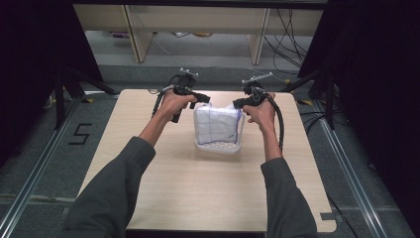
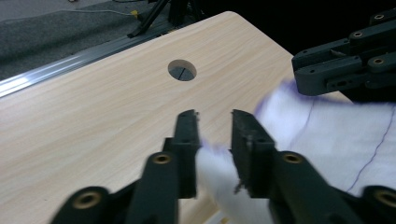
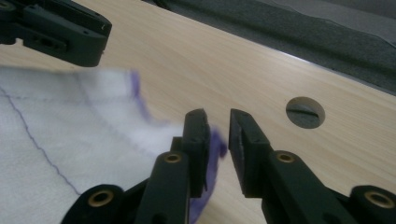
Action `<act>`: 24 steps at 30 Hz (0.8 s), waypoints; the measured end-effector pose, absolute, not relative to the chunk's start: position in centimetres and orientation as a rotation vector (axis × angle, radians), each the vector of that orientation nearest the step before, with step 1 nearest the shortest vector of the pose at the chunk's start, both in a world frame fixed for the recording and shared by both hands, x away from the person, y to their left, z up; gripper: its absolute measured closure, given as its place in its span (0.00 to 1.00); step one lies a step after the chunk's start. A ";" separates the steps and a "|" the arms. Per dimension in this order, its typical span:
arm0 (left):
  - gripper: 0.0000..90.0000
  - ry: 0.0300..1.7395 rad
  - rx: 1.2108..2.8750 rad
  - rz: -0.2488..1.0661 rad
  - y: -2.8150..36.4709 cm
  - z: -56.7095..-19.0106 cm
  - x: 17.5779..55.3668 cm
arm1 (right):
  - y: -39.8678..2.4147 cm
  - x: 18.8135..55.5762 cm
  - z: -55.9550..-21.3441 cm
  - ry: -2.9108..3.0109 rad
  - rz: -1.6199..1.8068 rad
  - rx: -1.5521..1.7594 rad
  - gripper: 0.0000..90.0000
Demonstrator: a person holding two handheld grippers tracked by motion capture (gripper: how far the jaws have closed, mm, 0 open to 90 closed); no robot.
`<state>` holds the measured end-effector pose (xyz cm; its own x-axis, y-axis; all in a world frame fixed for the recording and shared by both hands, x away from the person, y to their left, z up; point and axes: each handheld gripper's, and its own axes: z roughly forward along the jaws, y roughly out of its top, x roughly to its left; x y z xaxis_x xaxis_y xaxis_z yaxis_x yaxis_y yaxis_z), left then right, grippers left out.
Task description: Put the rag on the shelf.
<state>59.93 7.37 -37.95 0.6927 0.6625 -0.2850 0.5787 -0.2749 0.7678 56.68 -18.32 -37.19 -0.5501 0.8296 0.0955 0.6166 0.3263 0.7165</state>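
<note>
A white cloth [image 1: 218,126] with thin purple lines and a purple hem stands bunched in a heap on the far half of the wooden table [image 1: 173,188]. My left gripper [image 1: 202,99] is at its top left corner and my right gripper [image 1: 237,103] at its top right. In the left gripper view the jaws [image 2: 215,119] stand apart, a fold of cloth [image 2: 327,135] lying loose between them near their base. In the right gripper view the jaws [image 3: 217,116] also show a gap, the cloth's [image 3: 70,116] purple hem lying against the left jaw.
A round cable hole [image 2: 182,70] is in the tabletop beyond the cloth, also seen as the hole [image 3: 304,112] in the right gripper view. Each gripper view shows the other gripper [image 2: 345,65], [image 3: 60,30] close by. Desk legs, cables and dark curtains surround the table.
</note>
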 end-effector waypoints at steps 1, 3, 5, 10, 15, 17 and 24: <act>0.74 0.954 1.963 0.098 7.5 -38.0 59.9 | -18.4 56.7 -37.2 2.302 1.052 1.286 0.82; 0.72 0.956 1.962 0.108 7.6 -37.9 59.9 | -18.5 56.8 -37.2 2.284 1.061 1.279 0.80; 0.68 0.978 1.947 0.120 7.9 -37.8 59.9 | -18.5 56.6 -37.0 2.261 1.052 1.321 0.76; 0.66 0.986 1.933 0.128 8.6 -37.3 59.6 | -18.9 56.5 -36.8 2.234 1.063 1.325 0.72; 0.65 0.984 1.925 0.149 9.1 -36.7 59.3 | -19.2 56.2 -36.3 2.227 1.073 1.327 0.72; 0.64 0.969 1.930 0.166 9.4 -36.2 59.0 | -19.4 55.9 -36.0 2.213 1.087 1.351 0.70; 0.60 0.959 1.923 0.175 10.2 -35.5 58.4 | -20.0 55.4 -35.2 2.221 1.103 1.335 0.68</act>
